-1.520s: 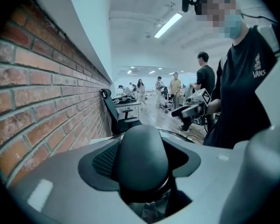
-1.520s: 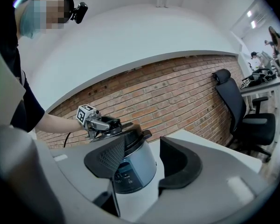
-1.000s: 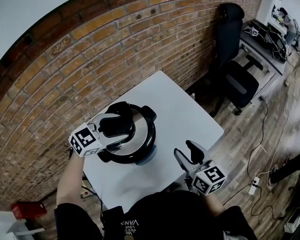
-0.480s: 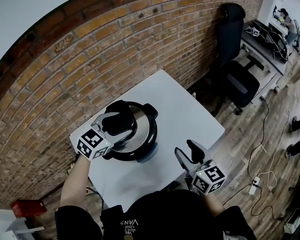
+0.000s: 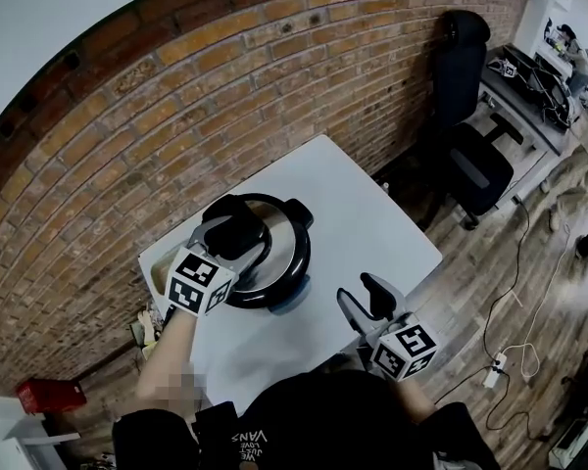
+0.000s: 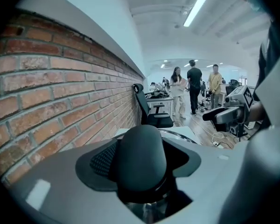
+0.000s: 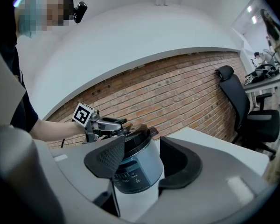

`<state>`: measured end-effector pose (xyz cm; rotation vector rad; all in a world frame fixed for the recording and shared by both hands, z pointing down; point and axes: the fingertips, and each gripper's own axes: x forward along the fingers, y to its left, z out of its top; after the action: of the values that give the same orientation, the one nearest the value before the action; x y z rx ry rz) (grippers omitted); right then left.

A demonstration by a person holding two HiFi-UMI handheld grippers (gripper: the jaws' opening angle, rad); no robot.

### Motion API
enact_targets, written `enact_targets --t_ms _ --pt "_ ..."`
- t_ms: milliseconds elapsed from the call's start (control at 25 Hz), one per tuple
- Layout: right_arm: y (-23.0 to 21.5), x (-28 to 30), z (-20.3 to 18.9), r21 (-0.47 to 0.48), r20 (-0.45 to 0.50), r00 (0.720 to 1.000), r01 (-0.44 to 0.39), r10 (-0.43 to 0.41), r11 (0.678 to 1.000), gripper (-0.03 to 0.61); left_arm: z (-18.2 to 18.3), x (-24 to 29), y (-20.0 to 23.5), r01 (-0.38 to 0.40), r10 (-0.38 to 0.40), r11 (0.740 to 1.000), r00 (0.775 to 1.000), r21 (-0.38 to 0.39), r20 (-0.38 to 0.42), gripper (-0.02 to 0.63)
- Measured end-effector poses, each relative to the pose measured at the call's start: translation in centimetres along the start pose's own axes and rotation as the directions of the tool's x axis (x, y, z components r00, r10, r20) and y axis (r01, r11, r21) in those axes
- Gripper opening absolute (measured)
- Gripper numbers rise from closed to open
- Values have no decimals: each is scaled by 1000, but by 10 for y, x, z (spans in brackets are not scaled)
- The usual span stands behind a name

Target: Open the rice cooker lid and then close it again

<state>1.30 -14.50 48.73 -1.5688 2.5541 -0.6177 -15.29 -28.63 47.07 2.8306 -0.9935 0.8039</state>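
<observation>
A steel and black rice cooker stands on the white table, its lid down. My left gripper reaches over the lid from the left and is shut on the black lid handle. In the left gripper view the rounded handle fills the space between the jaws. My right gripper stands open near the table's front edge, apart from the cooker and pointing at it. In the right gripper view the cooker's control panel shows between the open jaws, with the left gripper on top of the lid.
A brick wall runs behind the table. A black office chair and a cluttered desk stand to the right. Cables and a power strip lie on the wooden floor. People stand far off in the left gripper view.
My left gripper has turned on the lid handle, its marker cube swinging right and toward me. The right gripper has hardly moved.
</observation>
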Motion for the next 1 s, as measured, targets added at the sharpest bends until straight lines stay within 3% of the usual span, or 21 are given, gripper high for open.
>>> enact_targets --t_ms 280,440,600,760,880,1000 --pt "-4 17 5 -10 -23 997 -78 78 997 230 -3 -8 0 -37 37 999 999 -5 29 287" --pt "-9 31 9 -22 -57 986 -157 155 987 230 -7 -21 4 -128 129 992 989 -19 77 288" --pt "-12 48 14 -42 -104 963 -254 249 966 230 -12 -35 7 -237 242 970 964 -56 109 287" --pt "-11 65 15 -48 -157 926 -354 343 934 230 -12 -61 8 -351 368 927 920 -134 136 287" --pt "-4 78 17 -51 -183 894 -423 408 905 230 -13 -89 3 -425 465 875 871 -230 159 287" --pt "11 86 21 -59 -189 864 -484 466 873 230 -18 -118 -7 -502 552 821 819 -273 153 287"
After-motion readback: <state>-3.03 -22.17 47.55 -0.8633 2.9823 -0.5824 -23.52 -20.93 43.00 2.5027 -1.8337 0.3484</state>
